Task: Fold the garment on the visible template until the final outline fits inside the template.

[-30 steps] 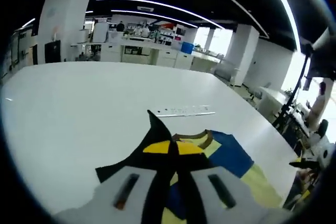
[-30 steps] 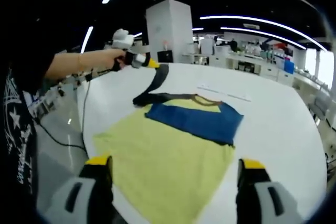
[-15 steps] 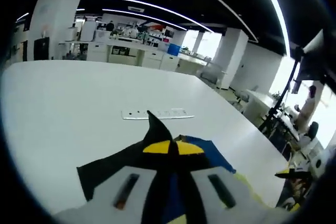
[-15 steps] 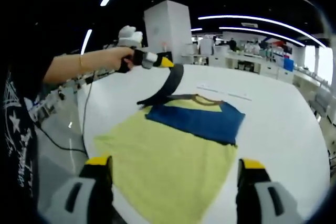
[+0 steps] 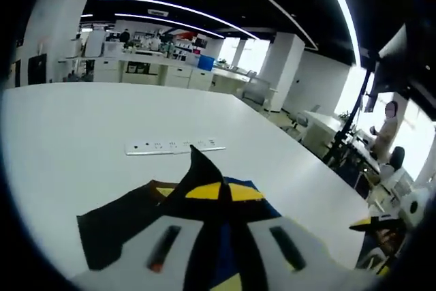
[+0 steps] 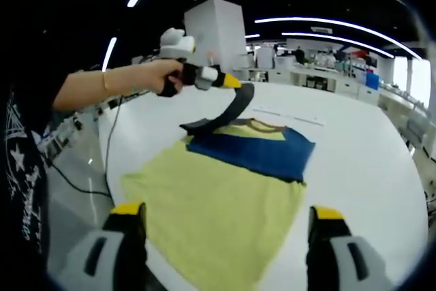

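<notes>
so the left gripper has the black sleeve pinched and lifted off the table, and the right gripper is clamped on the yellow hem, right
Not quite. The left gripper does hold the black sleeve pinched and lifted off the table, but the right gripper is not clamped on anything. The right gripper view shows its jaws wide apart, hovering over the near edge of the yellow shirt.
</notes>
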{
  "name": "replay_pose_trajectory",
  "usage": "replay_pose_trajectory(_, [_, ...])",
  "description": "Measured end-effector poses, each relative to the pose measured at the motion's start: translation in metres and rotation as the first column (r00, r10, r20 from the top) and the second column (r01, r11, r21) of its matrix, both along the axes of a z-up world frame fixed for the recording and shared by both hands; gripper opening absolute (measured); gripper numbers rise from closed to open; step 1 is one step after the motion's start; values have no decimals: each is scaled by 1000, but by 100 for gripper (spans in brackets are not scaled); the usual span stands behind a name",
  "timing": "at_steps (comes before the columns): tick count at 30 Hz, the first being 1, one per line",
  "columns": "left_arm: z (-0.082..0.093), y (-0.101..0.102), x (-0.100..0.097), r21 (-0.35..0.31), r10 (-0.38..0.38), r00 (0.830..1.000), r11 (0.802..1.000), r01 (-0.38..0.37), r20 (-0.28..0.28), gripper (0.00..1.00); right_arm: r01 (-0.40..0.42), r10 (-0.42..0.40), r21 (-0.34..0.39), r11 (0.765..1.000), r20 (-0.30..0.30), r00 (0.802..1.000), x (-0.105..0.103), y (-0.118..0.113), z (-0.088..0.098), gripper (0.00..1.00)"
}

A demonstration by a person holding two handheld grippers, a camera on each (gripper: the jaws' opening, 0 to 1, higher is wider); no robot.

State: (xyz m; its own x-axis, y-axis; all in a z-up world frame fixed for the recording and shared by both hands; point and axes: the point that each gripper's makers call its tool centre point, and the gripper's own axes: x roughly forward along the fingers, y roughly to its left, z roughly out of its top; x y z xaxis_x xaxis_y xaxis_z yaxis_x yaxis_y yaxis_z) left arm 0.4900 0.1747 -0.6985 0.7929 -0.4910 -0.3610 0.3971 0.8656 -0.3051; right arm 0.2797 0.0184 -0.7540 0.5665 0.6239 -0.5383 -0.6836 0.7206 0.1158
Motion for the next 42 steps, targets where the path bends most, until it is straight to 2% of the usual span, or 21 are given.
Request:
replay_pose_trajectory(6, [-4, -21, -6, -62, -52, 999, 997, 52, 0, 0, 17, -17, -4, 1000, 1, 1000, 1, -6, 0, 100])
replay_pose_trajectory(21, [-19, -62, -31, -114, -157, 988, 981, 155, -5, 0, 32, -32, -13, 999, -7, 999, -3, -8, -3, 100])
replay_pose_trajectory(32, [-25, -101, -50, -149, -267, 964, 953, 264, 2, 0, 48, -49, -21, 999, -11, 999, -5, -17, -5, 100])
replay_pose_trajectory(39, [-42, -118, -69, -111, -335, 942, 937, 331, -19, 0, 57, -57, -25, 998, -17, 998, -5, -21, -6, 100])
replay_pose_trajectory(42, [-57, -123, -76, -60, -377, 925, 926, 374, -48, 0, 58, -58, -23, 998, -19, 998, -5, -21, -7, 100])
